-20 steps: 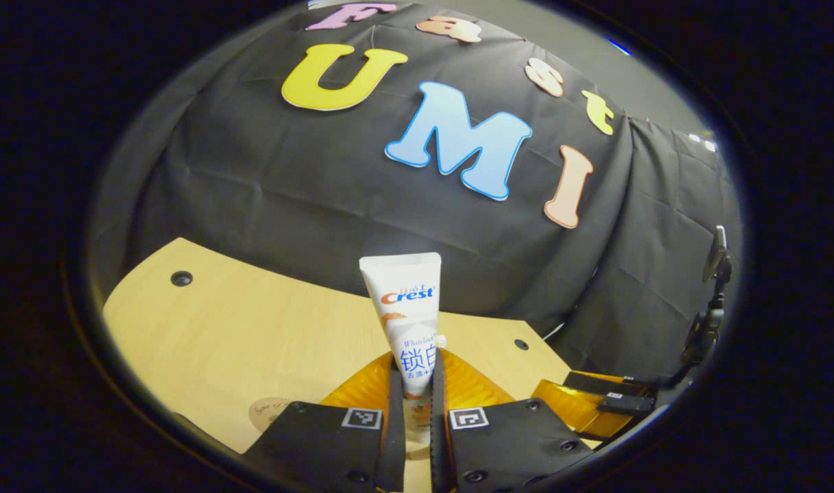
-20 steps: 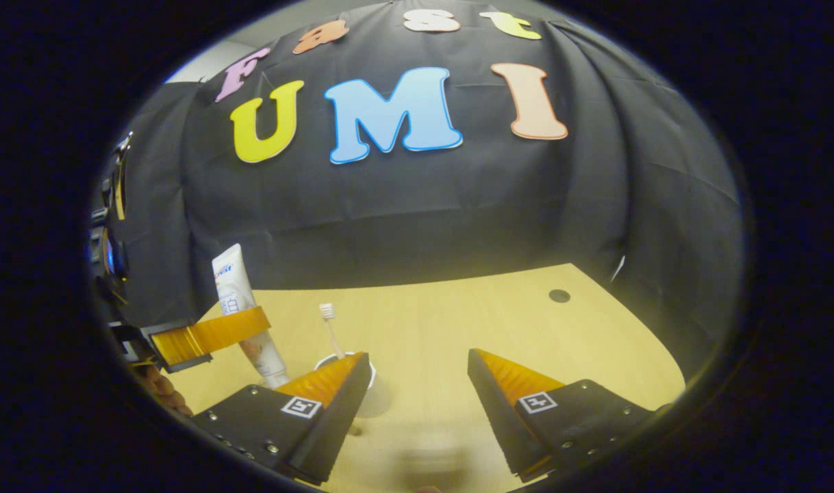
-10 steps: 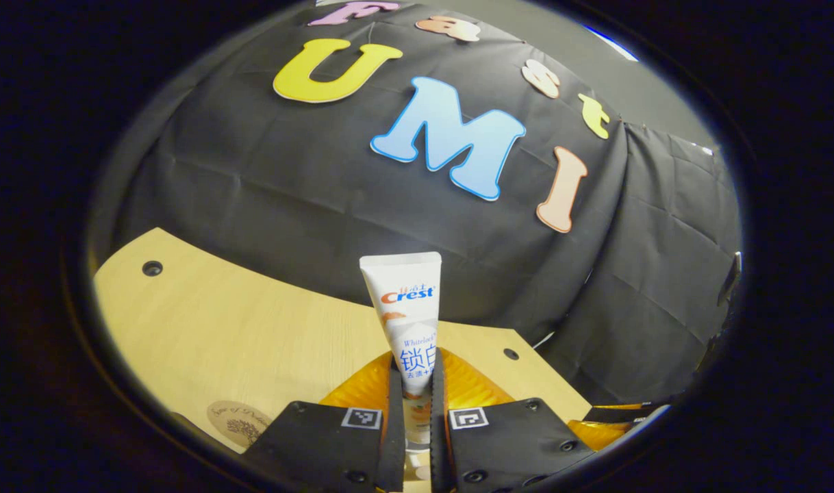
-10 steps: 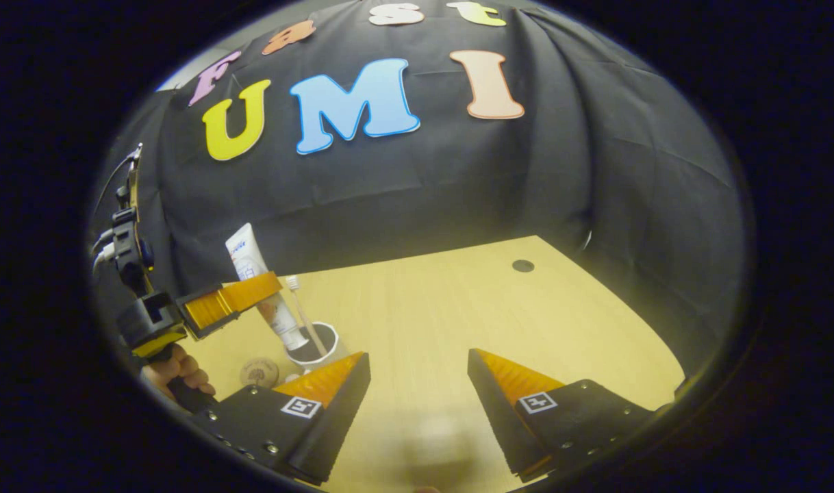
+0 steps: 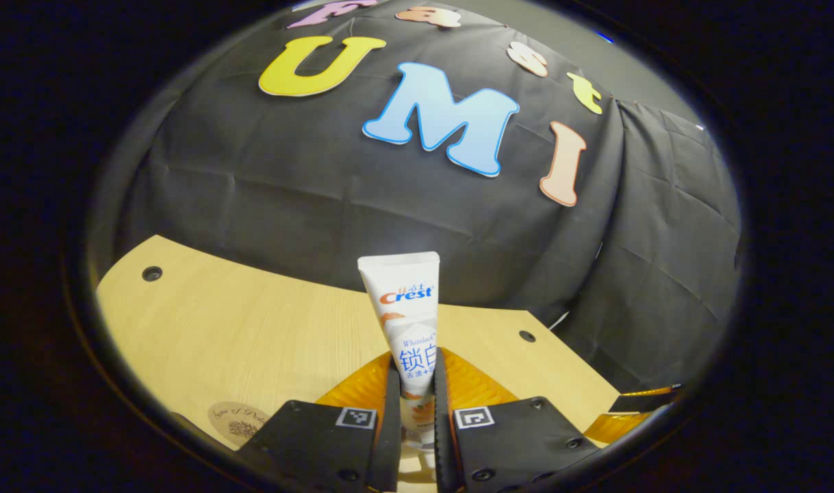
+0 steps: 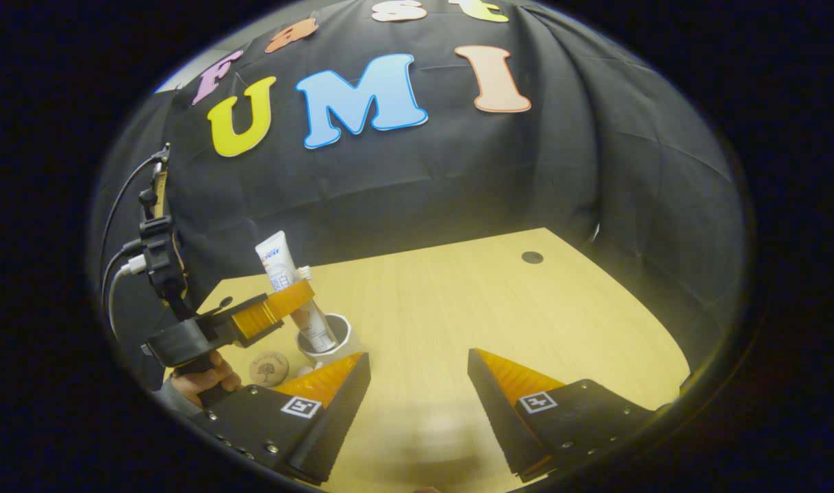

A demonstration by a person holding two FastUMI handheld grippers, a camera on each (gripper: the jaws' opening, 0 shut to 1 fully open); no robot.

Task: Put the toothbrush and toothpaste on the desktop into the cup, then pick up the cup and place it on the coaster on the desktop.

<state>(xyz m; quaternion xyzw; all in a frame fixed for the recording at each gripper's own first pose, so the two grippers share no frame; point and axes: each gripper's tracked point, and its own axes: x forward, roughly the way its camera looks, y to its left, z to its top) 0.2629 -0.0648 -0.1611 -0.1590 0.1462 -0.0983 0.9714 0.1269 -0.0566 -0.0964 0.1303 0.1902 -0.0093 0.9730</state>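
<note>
My left gripper [image 5: 413,366] is shut on a white toothpaste tube [image 5: 406,315], held upright with its flat end up. In the right gripper view that same left gripper [image 6: 287,305] holds the toothpaste tube [image 6: 280,267] with its lower end inside the white cup [image 6: 328,339]. A toothbrush head [image 6: 304,272] peeks out just behind the tube. The round wooden coaster [image 6: 268,368] lies on the desktop just left of the cup; it also appears at the lower left as the coaster [image 5: 237,418]. My right gripper [image 6: 417,370] is open, with nothing between its fingers.
The light wooden desktop [image 6: 472,308] has small dark holes [image 6: 532,257] near its far edge. A person's hand [image 6: 198,383] grips the left gripper's handle, with cables [image 6: 126,263] rising from it. Black cloth walls close off the back and sides.
The left gripper has lowered the toothpaste, so its bottom end now sits inside the cup. The right gripper stays open and has drawn back a little.
</note>
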